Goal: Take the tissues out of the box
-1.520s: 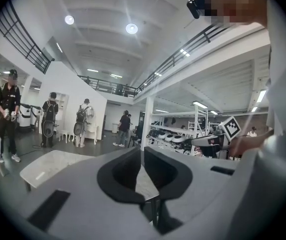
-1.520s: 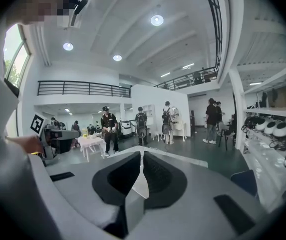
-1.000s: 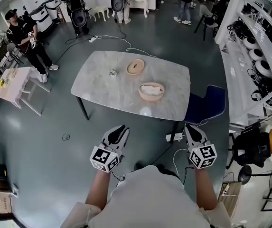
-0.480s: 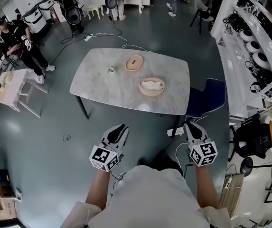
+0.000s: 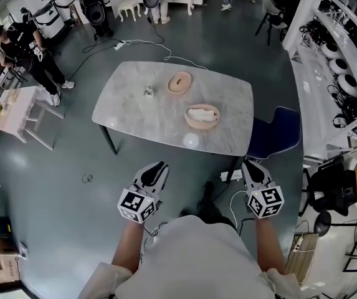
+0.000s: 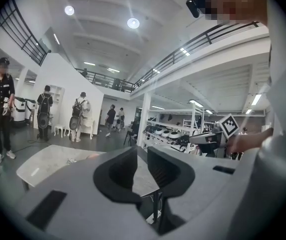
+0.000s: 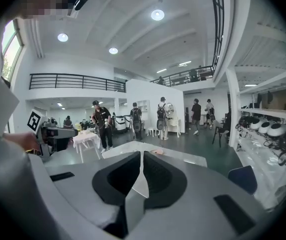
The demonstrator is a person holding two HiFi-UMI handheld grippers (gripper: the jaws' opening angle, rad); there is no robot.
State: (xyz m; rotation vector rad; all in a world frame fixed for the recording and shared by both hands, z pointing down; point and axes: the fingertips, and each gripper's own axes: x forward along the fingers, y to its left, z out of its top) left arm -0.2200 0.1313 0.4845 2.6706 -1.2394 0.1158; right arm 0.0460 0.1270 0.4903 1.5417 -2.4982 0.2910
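We held left gripper (image 5: 158,169) slightly parted, right gripper (image 5: 251,166) clenched, both empty; ahead, one grey marble table (image 5: 138,114), two round tan boxes (image 5: 180,82) (image 5: 202,116).

One grey table (image 5: 134,120) is seen in the middle of the floor. Two round wooden things are counted on it: one tissue box (image 5: 202,127) on the near right and one round piece with a hole (image 5: 180,81) farther back. One small shiny thing (image 5: 148,92) is seen left of that piece. One blue chair (image 5: 278,136) is placed at the table's right. Two grippers are counted, the left gripper (image 5: 158,168) and the right gripper (image 5: 251,166). One small pink table (image 5: 17,108) and one person in black (image 5: 22,45) are seen at the far left
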